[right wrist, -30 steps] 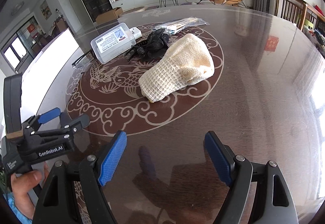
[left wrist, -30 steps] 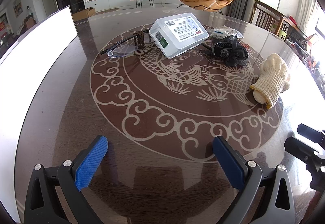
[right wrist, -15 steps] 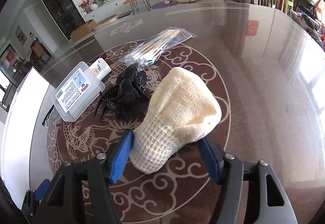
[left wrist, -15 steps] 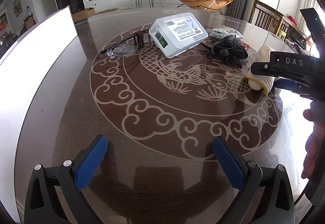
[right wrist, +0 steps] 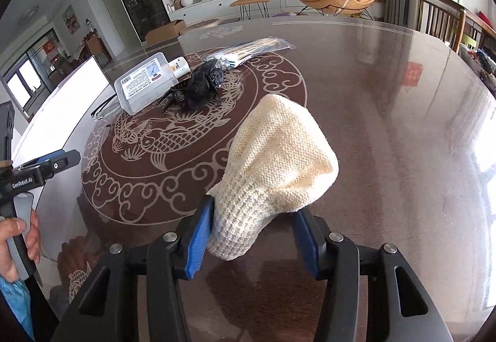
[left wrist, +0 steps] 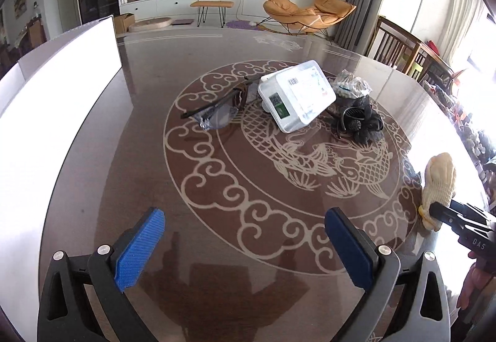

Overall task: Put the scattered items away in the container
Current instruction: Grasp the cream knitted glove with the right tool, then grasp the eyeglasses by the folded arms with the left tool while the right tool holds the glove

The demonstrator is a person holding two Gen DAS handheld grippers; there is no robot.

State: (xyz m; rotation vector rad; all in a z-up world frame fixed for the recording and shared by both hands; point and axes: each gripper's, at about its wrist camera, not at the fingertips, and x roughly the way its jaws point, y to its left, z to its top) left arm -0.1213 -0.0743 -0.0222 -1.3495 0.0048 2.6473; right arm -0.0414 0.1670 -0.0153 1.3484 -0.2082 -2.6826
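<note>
The right claw (right wrist: pixel 252 233) has its blue pads closed on the ribbed cuff of the cream knit glove (right wrist: pixel 279 162), which stands lifted off the counter (right wrist: pixel 387 125); the grip takes only the cuff end, so the floppy body could sag, slip out or drag across the glass on the way over. The left claw (left wrist: pixel 245 246) hangs wide open with nothing between its pads. Farther off, the clear plastic box (left wrist: pixel 296 94), black hair clip (left wrist: pixel 359 122), glasses (left wrist: pixel 217 112) and bag of cotton swabs (right wrist: pixel 251 52) lie crowded together, so reaching for one could knock another. The white container (left wrist: pixel 62 87) at the left is glare-blown and cut off; its inside cannot be seen.
</note>
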